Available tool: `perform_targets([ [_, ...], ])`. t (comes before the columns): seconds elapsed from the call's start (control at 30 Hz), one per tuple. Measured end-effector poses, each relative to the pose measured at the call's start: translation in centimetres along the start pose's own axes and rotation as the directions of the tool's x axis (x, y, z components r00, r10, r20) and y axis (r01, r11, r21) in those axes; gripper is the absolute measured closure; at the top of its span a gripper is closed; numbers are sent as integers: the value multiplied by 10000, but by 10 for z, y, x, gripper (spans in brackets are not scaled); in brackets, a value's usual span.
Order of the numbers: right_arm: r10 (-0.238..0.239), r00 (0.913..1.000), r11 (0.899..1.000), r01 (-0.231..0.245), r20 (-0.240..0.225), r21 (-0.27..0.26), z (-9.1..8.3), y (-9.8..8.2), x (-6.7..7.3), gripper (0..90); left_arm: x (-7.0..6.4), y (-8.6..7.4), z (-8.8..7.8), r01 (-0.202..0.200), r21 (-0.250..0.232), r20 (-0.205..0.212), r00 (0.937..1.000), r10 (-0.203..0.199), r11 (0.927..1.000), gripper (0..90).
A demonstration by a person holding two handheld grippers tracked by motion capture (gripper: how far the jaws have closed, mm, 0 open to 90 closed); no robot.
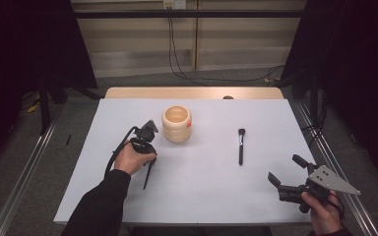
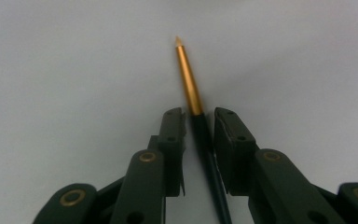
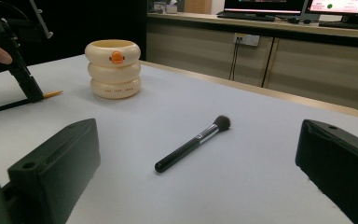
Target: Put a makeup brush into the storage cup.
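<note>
A thin brush (image 2: 189, 74) with a gold ferrule and black handle lies on the white table (image 1: 202, 191); its handle (image 1: 147, 179) pokes out below my left hand. My left gripper (image 2: 199, 113) points down over it, jaws straddling the handle with a narrow gap each side. In the right gripper view that gripper (image 3: 28, 88) stands on the table beside the gold tip (image 3: 52, 94). My right gripper (image 1: 285, 168) hovers wide open at the front right, its fingers (image 3: 56, 158) holding nothing. A black makeup brush (image 1: 240, 146) (image 3: 191, 144) lies between it and a cream ringed cup (image 1: 176, 124) (image 3: 114, 67).
The cup has an orange duck bill on one side and stands just right of my left gripper. A wooden strip (image 1: 192, 92) edges the table's far side. Metal rails (image 1: 24, 172) run along both sides. Cables hang on the back wall.
</note>
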State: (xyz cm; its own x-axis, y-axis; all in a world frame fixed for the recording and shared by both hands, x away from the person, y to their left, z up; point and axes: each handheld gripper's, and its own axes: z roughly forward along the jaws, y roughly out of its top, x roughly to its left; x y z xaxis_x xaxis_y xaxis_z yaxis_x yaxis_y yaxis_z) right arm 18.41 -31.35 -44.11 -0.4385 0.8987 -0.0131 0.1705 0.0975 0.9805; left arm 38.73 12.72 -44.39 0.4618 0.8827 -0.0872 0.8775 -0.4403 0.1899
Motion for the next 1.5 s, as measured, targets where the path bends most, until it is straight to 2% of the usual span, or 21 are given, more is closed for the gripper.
perform_targets([
  [0.07,-12,10000,10000,12,54,6,0,0,0,0,1,0,1,-142,29,-41,9999,142,9999,767],
  [0.23,-69,10000,10000,69,-65,-17,0,0,1,0,0,1,2,-109,195,-119,9999,112,9997,811],
  [0.33,-52,10000,10000,52,-25,-1,0,0,1,0,-1,2,2,-245,229,-292,9993,251,9994,826],
  [0.4,-71,10000,10000,71,-44,2,0,0,1,0,-2,2,2,-123,195,-341,9993,130,9997,835],
  [0.6,-65,10000,10000,65,-39,6,0,0,1,0,1,2,2,-143,198,-86,9999,144,9997,841],
  [0.73,-102,9999,9999,102,-16,-12,0,0,0,0,0,0,1,-252,92,-225,9994,254,9996,842],
  [0.8,-61,10000,10000,61,-68,53,0,0,1,0,3,0,0,-182,104,11,9998,182,9998,842],
  [0.87,-168,9999,9998,168,-7,-60,0,0,1,0,4,-1,0,54,-25,151,9999,-54,10000,842],
  [1.03,-114,9999,9999,114,-25,-18,0,0,0,0,6,-2,-1,-63,-25,176,9998,63,10000,842],
  [1.27,-88,9999,10000,88,58,-11,-1,0,0,0,10,-4,-1,168,-38,436,9989,-166,9999,842],
  [1.4,-148,9999,9999,148,-48,-2,-1,0,0,0,12,-5,-3,346,-26,413,9986,-344,9994,842],
  [1.5,-217,9994,9997,220,-270,104,0,0,2,0,14,-7,-3,323,-106,344,9989,-319,9994,842],
])
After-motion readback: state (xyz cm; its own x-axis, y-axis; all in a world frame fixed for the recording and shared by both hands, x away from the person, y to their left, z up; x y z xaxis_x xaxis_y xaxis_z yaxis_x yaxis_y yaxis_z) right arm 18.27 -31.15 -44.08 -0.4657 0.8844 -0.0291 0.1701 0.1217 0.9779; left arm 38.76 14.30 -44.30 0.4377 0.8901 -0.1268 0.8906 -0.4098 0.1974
